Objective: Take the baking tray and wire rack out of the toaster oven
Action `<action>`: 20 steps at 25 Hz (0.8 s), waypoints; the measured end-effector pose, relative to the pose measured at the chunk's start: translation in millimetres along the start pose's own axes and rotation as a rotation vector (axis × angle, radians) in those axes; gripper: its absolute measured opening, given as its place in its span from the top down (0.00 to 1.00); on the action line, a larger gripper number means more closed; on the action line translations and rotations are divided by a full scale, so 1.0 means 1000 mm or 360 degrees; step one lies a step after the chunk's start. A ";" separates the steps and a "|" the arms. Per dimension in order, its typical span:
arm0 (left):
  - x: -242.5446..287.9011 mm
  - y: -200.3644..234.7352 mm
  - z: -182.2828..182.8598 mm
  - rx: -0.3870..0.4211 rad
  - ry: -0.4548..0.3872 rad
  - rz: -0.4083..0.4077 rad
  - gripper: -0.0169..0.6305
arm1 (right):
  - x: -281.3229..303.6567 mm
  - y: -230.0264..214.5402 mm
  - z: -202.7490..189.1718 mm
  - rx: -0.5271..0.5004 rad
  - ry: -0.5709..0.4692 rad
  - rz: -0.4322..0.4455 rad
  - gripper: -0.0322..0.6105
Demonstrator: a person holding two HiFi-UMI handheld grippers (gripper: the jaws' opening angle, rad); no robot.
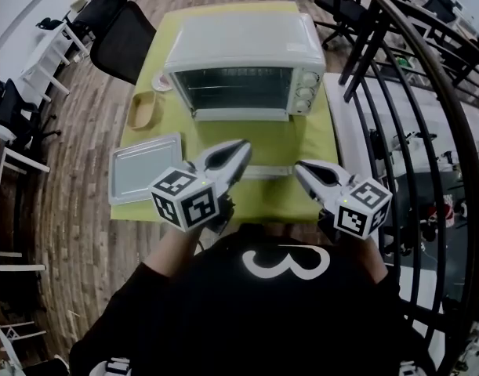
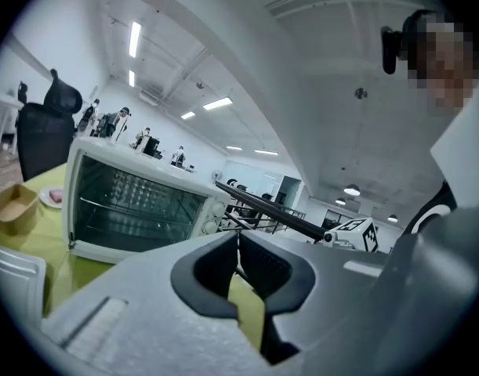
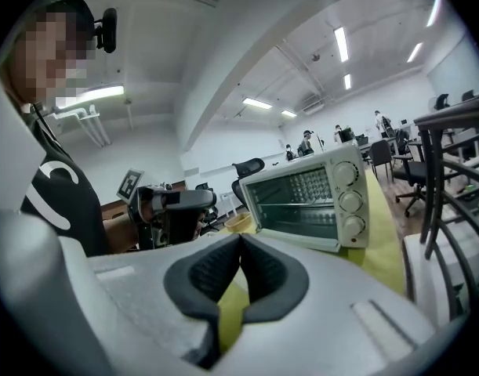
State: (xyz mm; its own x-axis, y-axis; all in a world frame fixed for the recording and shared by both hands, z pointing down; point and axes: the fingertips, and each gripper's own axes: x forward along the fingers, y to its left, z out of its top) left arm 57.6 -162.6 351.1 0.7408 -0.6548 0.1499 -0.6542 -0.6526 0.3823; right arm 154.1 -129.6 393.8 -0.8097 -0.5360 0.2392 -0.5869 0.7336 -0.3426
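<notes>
Bright, even light comes from long ceiling lamps (image 2: pixel 135 37) high above the left hand-held gripper (image 2: pixel 237 243), and shadows are soft. Every view bulges like a fisheye with black corners. Close up, that hand-held gripper's body looks blurred; the room beyond it is sharper.

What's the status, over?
Left gripper, right gripper shut, empty. Baking tray out on the table, left of them. Wire rack: can't tell. Path to toaster oven looks clear.
</notes>
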 end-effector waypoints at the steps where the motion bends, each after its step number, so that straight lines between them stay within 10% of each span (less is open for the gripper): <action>1: 0.007 0.006 0.002 -0.0048 -0.0010 -0.0031 0.95 | 0.004 -0.008 0.002 0.0015 0.0002 -0.0014 0.96; 13: 0.083 0.134 0.009 -0.1154 -0.0272 -0.0178 0.72 | 0.055 -0.079 -0.005 0.0225 0.0060 -0.0099 0.96; 20: 0.120 0.212 -0.005 -0.1454 -0.0395 -0.0048 0.72 | 0.078 -0.097 -0.014 0.0280 0.0108 -0.0088 0.96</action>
State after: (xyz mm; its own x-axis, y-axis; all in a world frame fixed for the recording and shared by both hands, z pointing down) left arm 8.3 -377.4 454.8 0.6330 -0.7736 -0.0298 -0.1850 -0.1885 0.9645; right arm 148.2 -236.8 458.0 -0.7782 -0.5397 0.3210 -0.6250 0.6160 -0.4794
